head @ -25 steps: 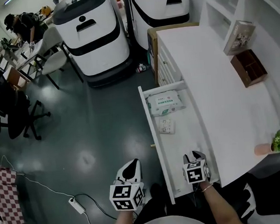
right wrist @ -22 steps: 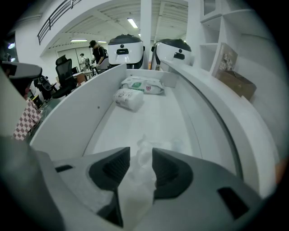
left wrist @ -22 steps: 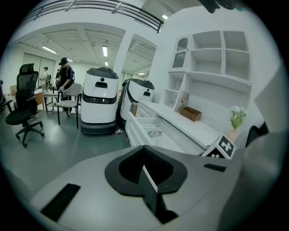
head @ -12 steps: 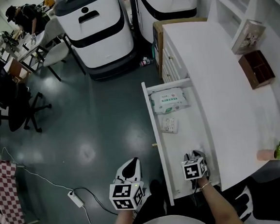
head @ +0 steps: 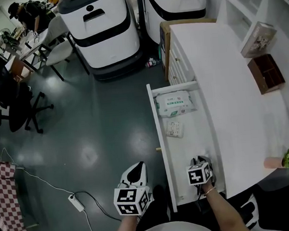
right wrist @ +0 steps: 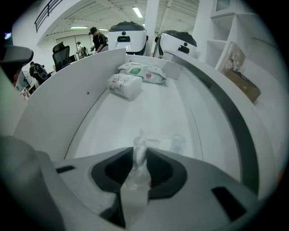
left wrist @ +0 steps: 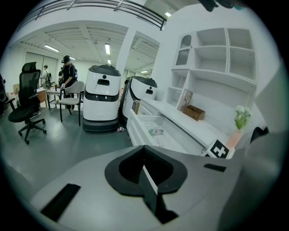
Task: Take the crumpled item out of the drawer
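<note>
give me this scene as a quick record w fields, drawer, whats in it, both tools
drawer: white drawer, pulled open from the white counter
contents: white wipes pack with green label; small white printed packet; crumpled clear plastic wrapper at the near end
right tool: inside the drawer, jaws closing on the wrapper between them
left tool: shut, empty, over the grey floor beside the drawer
status: wrapper not yet lifted out

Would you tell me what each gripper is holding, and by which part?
The right gripper is closing its jaws on the crumpled plastic, pinching its near edge, which sticks up between them. The left gripper is shut and empty.
</note>
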### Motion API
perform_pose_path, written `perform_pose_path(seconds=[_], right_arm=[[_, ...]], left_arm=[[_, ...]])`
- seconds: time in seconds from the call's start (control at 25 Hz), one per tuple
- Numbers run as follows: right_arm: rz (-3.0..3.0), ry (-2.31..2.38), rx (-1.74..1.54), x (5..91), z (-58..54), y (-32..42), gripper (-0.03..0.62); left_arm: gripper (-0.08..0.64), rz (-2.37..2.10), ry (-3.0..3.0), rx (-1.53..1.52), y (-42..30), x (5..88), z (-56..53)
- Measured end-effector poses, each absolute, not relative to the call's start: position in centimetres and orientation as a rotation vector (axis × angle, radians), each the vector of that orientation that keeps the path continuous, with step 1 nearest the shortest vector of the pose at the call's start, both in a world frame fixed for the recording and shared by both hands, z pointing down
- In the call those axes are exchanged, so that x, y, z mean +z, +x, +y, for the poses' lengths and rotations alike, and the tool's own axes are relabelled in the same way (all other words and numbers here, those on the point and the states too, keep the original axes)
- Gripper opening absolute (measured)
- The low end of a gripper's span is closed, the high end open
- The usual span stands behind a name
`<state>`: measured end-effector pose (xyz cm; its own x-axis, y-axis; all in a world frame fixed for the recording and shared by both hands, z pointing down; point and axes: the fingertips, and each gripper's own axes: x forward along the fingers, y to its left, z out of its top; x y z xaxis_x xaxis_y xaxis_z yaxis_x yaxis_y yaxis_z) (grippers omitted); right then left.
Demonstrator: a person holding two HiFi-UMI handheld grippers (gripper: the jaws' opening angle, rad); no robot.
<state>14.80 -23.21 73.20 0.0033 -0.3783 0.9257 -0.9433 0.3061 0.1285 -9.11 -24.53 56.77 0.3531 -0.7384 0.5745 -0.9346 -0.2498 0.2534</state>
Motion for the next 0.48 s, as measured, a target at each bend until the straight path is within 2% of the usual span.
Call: perform_pose_path(seconds=[0.48], right_arm=[[-1.592, 1.301, 0.725, 71.8, -22.6, 15.0, 0.074]], left_arm=[[-0.008, -1.458, 2.083, 0.451, -9.7, 55.9, -23.0]])
